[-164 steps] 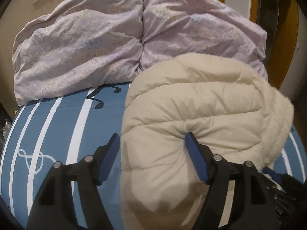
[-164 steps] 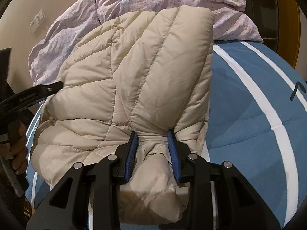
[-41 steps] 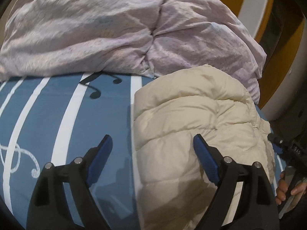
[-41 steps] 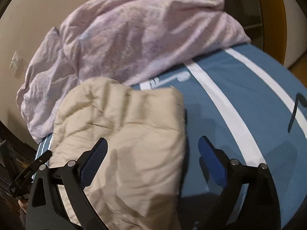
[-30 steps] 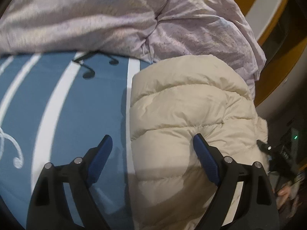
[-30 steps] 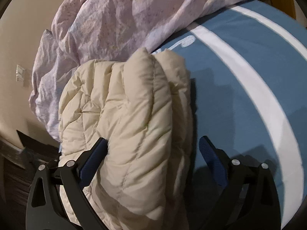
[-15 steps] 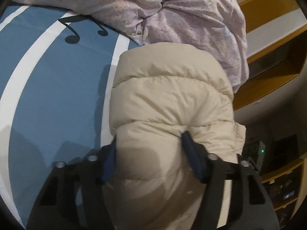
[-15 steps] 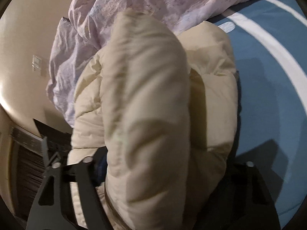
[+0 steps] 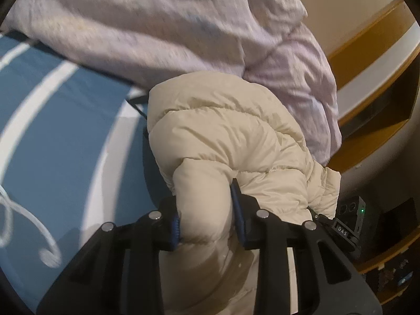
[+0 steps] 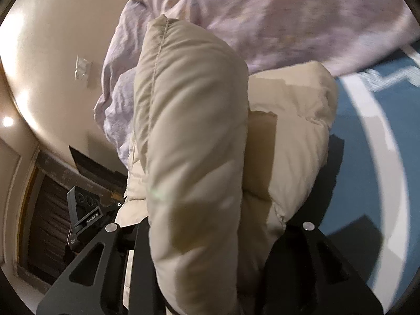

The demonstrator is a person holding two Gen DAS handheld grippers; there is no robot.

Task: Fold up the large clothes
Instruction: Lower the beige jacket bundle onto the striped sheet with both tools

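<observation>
A folded cream puffer jacket (image 9: 225, 136) is bundled between both grippers, lifted off the blue striped bed cover (image 9: 52, 120). My left gripper (image 9: 206, 210) is shut on a thick fold at the jacket's near end; its blue pads (image 9: 237, 210) press into the padding. In the right wrist view the jacket (image 10: 194, 131) bulges up between the fingers and hides the fingertips of my right gripper (image 10: 210, 236), which squeezes the bundle from the other end.
A crumpled lilac duvet (image 9: 162, 26) lies heaped at the head of the bed, also in the right wrist view (image 10: 302, 18). A wooden shelf unit (image 9: 380, 84) stands on the right past the bed. The beige wall has a switch plate (image 10: 82, 71).
Both grippers went from open around the folded jacket to shut on its ends. The bundle has come up off the bed cover and both views have tilted.
</observation>
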